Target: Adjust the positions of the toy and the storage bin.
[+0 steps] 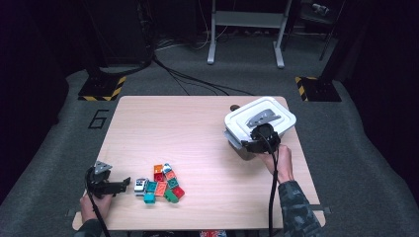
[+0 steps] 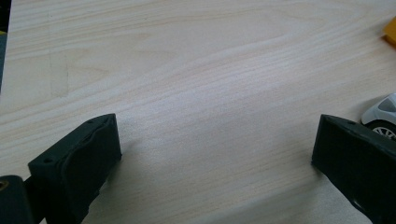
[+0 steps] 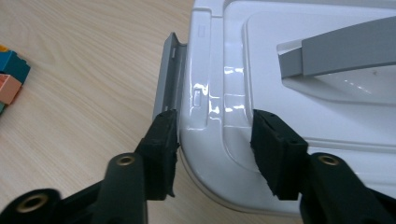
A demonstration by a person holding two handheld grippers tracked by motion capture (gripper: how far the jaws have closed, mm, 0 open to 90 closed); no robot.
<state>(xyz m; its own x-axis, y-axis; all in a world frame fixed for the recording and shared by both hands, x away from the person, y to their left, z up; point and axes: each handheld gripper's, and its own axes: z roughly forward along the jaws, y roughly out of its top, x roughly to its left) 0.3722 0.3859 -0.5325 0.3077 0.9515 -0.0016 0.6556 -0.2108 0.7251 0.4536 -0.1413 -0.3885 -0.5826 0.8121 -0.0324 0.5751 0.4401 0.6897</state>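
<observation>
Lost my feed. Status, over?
Left tool open, empty, beside toy bricks. Right tool straddling white box lid corner, lid still on. Nothing blocking.

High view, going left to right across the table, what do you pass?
Left tongs → white toy car → pile of coloured building blocks → white lidded container, with the right tongs at its near edge.

Wooden table (image 1: 197, 128) carries white box (image 1: 260, 121), toy bricks (image 1: 160, 185).
</observation>
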